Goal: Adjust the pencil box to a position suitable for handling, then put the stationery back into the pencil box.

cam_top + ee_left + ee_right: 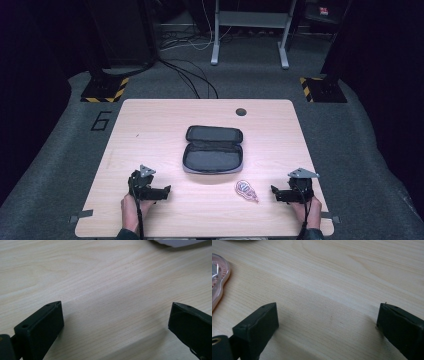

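My left gripper [162, 190] wide, empty, low over bench [150, 125]. My right gripper [276, 192] wide, empty. Pink packet [246, 189] just off right gripper's tips, toward left gripper. Open case [213, 150] ahead, between both. Likely step: right takes packet by edge, level approach.

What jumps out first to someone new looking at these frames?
The open dark zip case at the middle of the wooden table, lying flat with both halves up. Next, the small pink packet just in front of it, nearer the right gripper. Both grippers rest near the front edge, jaws wide apart, the left gripper holding nothing either.
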A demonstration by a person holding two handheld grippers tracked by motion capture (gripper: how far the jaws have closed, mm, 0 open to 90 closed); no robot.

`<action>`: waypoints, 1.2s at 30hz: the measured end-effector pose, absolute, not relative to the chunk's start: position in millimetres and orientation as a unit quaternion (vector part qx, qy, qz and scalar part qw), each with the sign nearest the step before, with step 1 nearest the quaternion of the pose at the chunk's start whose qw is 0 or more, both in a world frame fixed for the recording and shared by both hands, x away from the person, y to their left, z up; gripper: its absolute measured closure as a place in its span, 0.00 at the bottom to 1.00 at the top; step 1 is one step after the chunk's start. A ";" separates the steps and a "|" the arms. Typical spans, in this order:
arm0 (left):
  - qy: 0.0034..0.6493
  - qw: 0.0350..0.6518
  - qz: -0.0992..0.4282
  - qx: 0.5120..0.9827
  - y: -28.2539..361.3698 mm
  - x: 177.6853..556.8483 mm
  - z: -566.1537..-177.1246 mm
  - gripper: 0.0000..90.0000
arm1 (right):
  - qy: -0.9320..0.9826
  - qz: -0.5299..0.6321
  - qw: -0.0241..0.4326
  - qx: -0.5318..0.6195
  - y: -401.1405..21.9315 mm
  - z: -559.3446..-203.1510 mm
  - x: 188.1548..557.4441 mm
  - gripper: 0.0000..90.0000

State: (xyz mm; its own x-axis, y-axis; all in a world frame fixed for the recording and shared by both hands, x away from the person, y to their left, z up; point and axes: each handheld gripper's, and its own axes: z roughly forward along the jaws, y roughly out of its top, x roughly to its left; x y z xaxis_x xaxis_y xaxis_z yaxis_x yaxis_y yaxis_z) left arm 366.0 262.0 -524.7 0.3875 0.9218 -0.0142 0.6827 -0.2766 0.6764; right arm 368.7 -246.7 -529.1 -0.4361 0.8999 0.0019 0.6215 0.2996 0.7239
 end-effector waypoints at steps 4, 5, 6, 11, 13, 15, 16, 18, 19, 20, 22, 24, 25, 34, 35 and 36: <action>0.515 0.302 0.206 0.775 261.6 365.0 -526.5 0.00 | 0.776 0.340 0.205 0.490 -248.2 -528.8 368.8 0.05; 0.516 0.306 0.210 0.772 261.6 364.7 -527.3 0.00 | 0.776 0.340 0.207 0.490 -248.5 -528.6 368.9 0.05; 0.518 0.310 0.213 0.769 261.6 364.1 -528.1 0.00 | 0.775 0.340 0.204 0.493 -248.2 -528.3 368.4 0.05; 0.517 0.325 0.224 0.760 263.1 359.7 -531.5 0.00 | 0.764 0.363 0.200 0.495 -249.4 -514.8 359.8 0.05; 0.515 0.325 0.226 0.760 263.5 359.7 -531.5 0.00 | 0.760 0.366 0.200 0.498 -247.7 -512.2 357.7 0.06; 0.512 0.322 0.225 0.764 264.2 359.6 -531.1 0.00 | 0.765 0.371 0.199 0.487 -244.7 -505.4 354.1 0.05; 0.511 0.321 0.225 0.765 264.2 359.6 -531.1 0.00 | 0.766 0.374 0.200 0.482 -238.3 -500.4 350.2 0.05; 0.510 0.322 0.222 0.766 264.3 359.6 -530.9 0.00 | 0.773 0.371 0.196 0.476 -235.2 -498.2 348.8 0.05; 0.509 0.319 0.218 0.769 264.3 359.5 -530.1 0.00 | 0.775 0.373 0.195 0.471 -231.6 -496.5 347.5 0.05; 0.508 0.319 0.217 0.770 264.3 359.4 -530.0 0.00 | 0.776 0.375 0.197 0.467 -226.8 -494.6 345.5 0.05; 0.507 0.319 0.216 0.770 264.2 359.3 -530.0 0.00 | 0.781 0.377 0.192 0.459 -220.1 -491.4 343.7 0.05; 0.503 0.318 0.217 0.774 264.5 359.2 -529.9 0.00 | 0.785 0.382 0.188 0.451 -214.3 -488.8 342.1 0.05; 0.503 0.318 0.216 0.774 264.5 359.3 -530.0 0.00 | 0.787 0.384 0.188 0.446 -210.5 -487.4 341.5 0.05; 0.504 0.318 0.215 0.774 264.4 359.1 -529.9 0.00 | 0.801 0.391 0.162 0.422 -184.4 -485.6 338.3 0.00; 0.504 0.318 0.215 0.774 264.4 359.1 -530.0 0.00 | 0.804 0.390 0.161 0.419 -180.6 -487.0 338.7 0.00; 0.504 0.318 0.216 0.774 264.4 359.1 -529.9 0.00 | 0.806 0.389 0.156 0.417 -177.4 -488.2 338.7 0.00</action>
State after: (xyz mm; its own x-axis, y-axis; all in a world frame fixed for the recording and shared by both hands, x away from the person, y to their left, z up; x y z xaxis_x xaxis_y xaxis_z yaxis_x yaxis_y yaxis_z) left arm 359.1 264.4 -529.9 0.3998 0.9165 0.0136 0.6426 -0.2908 0.7088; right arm 338.7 -177.4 -488.2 -0.6031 0.7943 0.0731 0.5516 0.3490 0.7576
